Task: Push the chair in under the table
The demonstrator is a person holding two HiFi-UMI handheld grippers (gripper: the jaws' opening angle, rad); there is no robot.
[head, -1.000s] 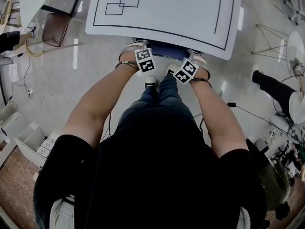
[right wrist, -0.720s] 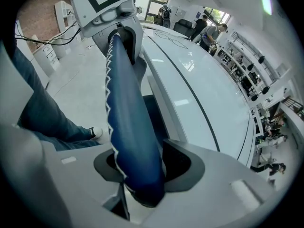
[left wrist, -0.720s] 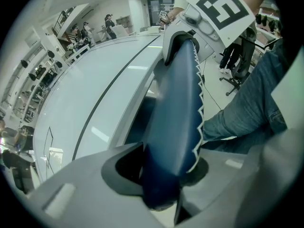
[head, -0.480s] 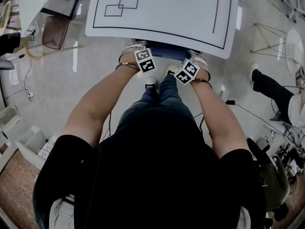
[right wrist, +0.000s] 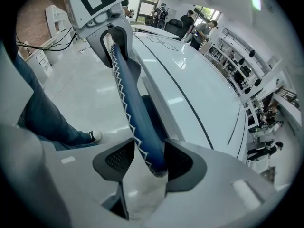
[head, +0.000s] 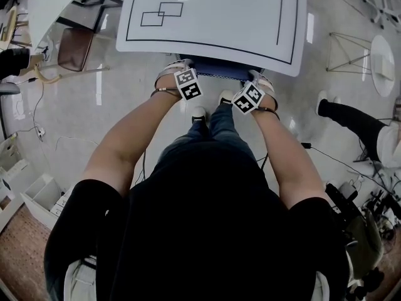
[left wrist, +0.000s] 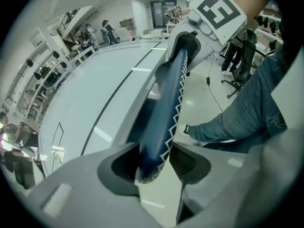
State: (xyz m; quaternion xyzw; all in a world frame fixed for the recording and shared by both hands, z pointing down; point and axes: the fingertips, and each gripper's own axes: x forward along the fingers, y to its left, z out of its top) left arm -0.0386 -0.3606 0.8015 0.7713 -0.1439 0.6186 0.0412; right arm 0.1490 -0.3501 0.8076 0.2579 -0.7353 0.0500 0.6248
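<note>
Counter [head: 213, 17], white with thin black lines, fills the top of the head view, and everything else gathers at its near edge. The chair [head: 220, 68] is tucked deep beneath the counter. Only the blue top of its back shows, as a narrow strip just outside that near edge (the seat is hidden below the counter).

The left hand-held gripper [left wrist: 156, 163] and the right hand-held gripper [right wrist: 148, 163] point steeply down, one over each end of the chair back. Spacing them that way probably kept the push straight and stopped the chair from swivelling.

Both pairs of jaws have just been opening and now stand spread. The back's top edge is between each pair but not pinched. In each gripper view it lies close against the pad nearer the counter, with a clear gap to the pad farther from the counter.

The push looks finished and the grip let go. What remains is to lift both grippers clear without dragging the chair back out from the counter.
</note>
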